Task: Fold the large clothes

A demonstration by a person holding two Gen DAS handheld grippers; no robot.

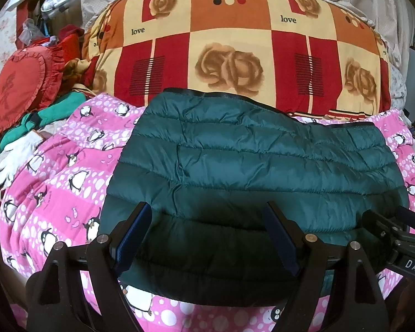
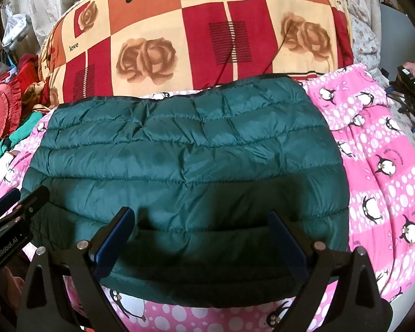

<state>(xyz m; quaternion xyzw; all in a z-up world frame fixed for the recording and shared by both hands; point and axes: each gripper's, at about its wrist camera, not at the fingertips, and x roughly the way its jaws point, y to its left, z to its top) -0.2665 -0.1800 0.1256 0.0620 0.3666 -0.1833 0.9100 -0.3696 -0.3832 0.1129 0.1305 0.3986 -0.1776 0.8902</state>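
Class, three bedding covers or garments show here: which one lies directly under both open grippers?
The dark green quilted jacket, folded on the pink penguin blanket; the red-and-orange rose quilt lies behind it.

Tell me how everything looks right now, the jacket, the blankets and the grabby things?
Jacket: folded into a flat block, lying on the pink blanket.
Pink blanket: spread out, rumpled.
Quilt: bundled up behind the jacket.
Heart cushion: propped among piled clothes.
Left hand-held gripper: open, holding nothing, over the jacket's near edge.
Right hand-held gripper: open, holding nothing, over the jacket's near edge.
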